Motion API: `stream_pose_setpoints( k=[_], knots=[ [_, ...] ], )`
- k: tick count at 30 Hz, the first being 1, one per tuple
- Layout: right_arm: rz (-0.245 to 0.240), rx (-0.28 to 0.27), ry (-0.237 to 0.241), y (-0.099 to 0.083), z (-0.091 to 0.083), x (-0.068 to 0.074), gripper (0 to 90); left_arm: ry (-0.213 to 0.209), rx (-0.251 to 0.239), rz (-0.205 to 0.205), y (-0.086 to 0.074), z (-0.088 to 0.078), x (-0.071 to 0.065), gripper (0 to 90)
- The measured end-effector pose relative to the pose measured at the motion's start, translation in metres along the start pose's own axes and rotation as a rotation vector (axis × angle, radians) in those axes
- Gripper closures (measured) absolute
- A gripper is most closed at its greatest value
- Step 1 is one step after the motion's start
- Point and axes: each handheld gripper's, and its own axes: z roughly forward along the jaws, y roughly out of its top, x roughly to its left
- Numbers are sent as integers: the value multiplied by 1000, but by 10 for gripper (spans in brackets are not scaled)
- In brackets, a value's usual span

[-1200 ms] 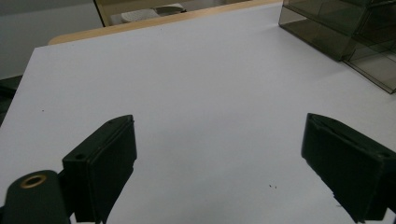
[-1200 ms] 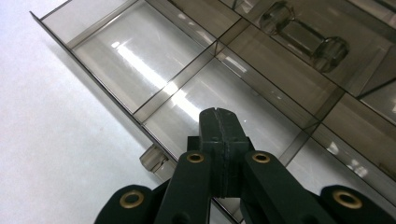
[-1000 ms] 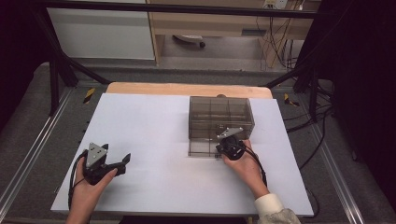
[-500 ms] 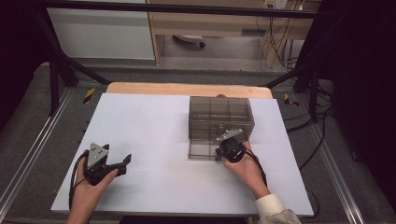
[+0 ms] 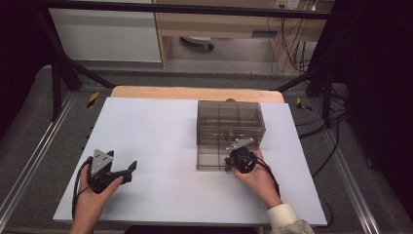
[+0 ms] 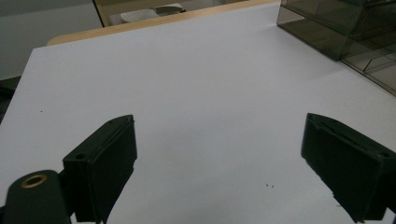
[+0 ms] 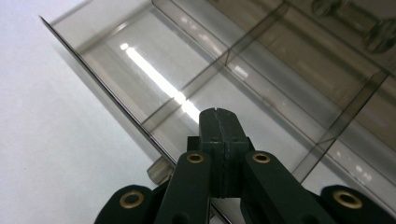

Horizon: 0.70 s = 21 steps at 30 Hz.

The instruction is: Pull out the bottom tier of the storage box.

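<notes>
Since the earlier frames, the lowest drawer (image 5: 214, 158) of the smoky clear plastic drawer box (image 5: 230, 123) has slid out a little further toward the person, and the right gripper (image 5: 233, 160) has drawn back with it; the left gripper (image 5: 130, 171) has kept its place.

That drawer lies pulled out flat on the white counter (image 5: 156, 136), its front edge nearest the person. Thin clear walls split it into compartments. The right gripper view shows the gripper's two black jaws pressed together over the drawer's front lip (image 7: 161, 169), by a small clear tab; whether they pinch the lip itself cannot be told. The right hand (image 5: 257, 178) comes in from the bottom edge, with a white cuff at the wrist.

Behind the drawer stands the box, right of the counter's centre, toward its far side, with upper drawers closed.

Well apart, at the counter's near left, the left hand (image 5: 92, 195) holds the left gripper, jaws spread wide over bare white surface, nothing between them.
</notes>
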Motion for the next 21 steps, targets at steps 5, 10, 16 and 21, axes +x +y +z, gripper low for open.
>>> stream_pose_setpoints(
  k=[5,10,16,21],
  knots=[
    [15,-78,-33,-2,-17,-3,900,5,0,-11,0,1,2,100],
    [48,-131,-55,-13,-37,-5,900,6,-5,-7,0,-2,2,100],
    [105,-183,-62,-32,-59,-3,900,9,-16,-16,0,-4,1,99],
    [131,-222,-72,-47,-77,1,877,11,-17,-23,0,-5,1,99]
  ],
)
